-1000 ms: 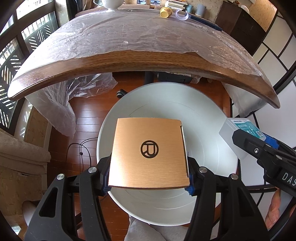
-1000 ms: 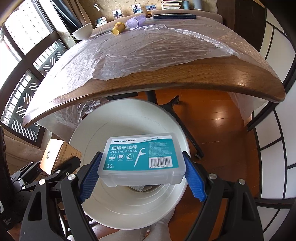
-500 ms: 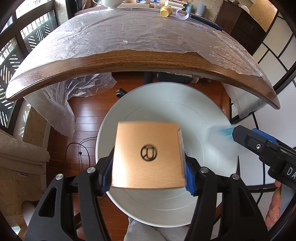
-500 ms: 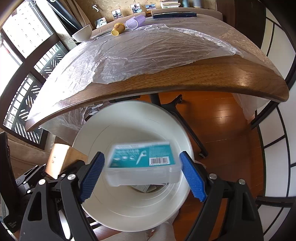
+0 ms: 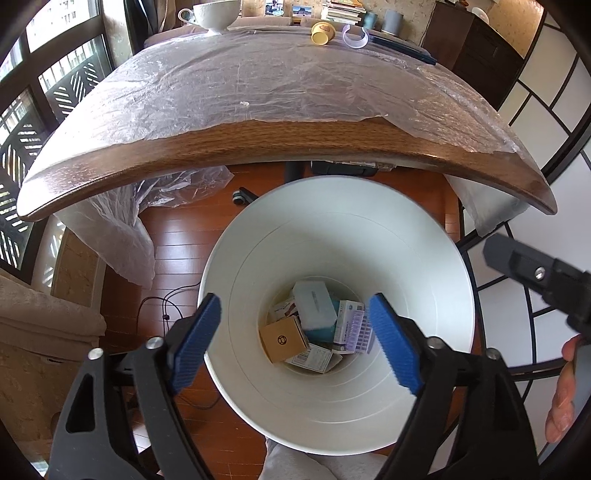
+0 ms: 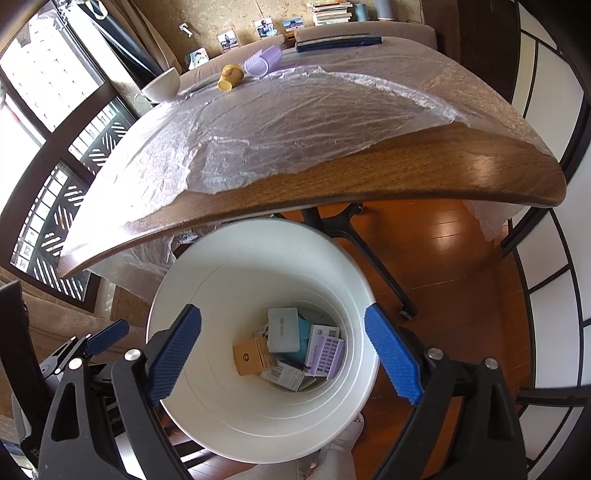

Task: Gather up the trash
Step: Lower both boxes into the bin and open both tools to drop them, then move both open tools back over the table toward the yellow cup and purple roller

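A long wooden table (image 5: 288,147) fills the upper part of both views, most of its top under a crinkled clear plastic sheet (image 5: 266,85) that hangs off the left end toward the wood floor (image 5: 177,240). On the far end of the table stand a white cup (image 5: 216,14), a tipped yellow paper cup (image 5: 322,32), a pale purple clear cup (image 6: 263,62) lying on its side and a dark flat case (image 6: 338,40); books and photos line the wall behind.

Below the table's near edge, on the floor, stands a white trash bin (image 5: 332,387), its mouth open to both cameras. The rolling base of a chair (image 6: 369,251) reaches past it on the right.

At the bottom of the bin lies the trash: a brown cardboard box (image 5: 283,339) with a round logo, a translucent dental floss case (image 5: 314,304) partly on top of teal packaging, a purple-and-white box (image 5: 352,326) and a white barcoded carton (image 5: 310,357), all piled touching.

The left gripper (image 5: 297,341) hangs over the bin, its jaws having just spread wide, nothing between them. The right gripper (image 6: 284,350) has likewise just opened wide above the bin and holds nothing. A bare hand (image 5: 565,391) shows at the right edge of the left view.
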Motion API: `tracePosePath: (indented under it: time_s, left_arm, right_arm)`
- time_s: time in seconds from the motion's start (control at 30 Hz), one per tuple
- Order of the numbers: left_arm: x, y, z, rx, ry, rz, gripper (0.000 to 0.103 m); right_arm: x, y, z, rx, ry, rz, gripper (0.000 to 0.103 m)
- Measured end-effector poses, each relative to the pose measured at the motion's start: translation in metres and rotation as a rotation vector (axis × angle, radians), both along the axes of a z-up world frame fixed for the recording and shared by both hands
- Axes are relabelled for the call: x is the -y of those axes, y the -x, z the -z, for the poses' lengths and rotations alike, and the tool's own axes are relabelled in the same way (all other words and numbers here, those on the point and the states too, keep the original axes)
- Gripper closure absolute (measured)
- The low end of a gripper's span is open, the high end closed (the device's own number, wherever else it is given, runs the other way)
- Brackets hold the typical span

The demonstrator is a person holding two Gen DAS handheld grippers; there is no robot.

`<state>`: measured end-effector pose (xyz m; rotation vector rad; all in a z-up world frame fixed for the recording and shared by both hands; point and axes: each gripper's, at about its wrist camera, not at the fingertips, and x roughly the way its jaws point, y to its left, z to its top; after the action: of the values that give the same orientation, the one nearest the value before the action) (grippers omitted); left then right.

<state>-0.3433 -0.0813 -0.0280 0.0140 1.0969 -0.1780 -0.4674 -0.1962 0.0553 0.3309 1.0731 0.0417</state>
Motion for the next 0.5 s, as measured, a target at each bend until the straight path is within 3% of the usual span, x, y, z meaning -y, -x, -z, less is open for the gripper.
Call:
tracePosePath:
  time_s: [0.27, 0.33, 0.4, 0.5]
  left_arm:
    - [0.004, 0.005, -0.032, 0.068, -0.005, 0.02, 0.013]
    - [0.007, 0.007, -0.05, 0.129, 0.006, 0.022, 0.011]
    - [0.011, 0.008, -0.069, 0.208, 0.007, 0.02, 0.002]
    - [0.017, 0.006, -0.09, 0.303, -0.008, 0.019, 0.002]
  right_arm:
    - [0.016, 0.006, -0.036, 0.076, -0.01, 0.055, 0.006]
    - [0.02, 0.007, -0.051, 0.113, 0.012, 0.068, 0.004]
    - [0.024, 0.006, -0.067, 0.162, 0.053, 0.087, 0.004]
    - [0.03, 0.001, -0.088, 0.22, 0.062, 0.088, 0.004]
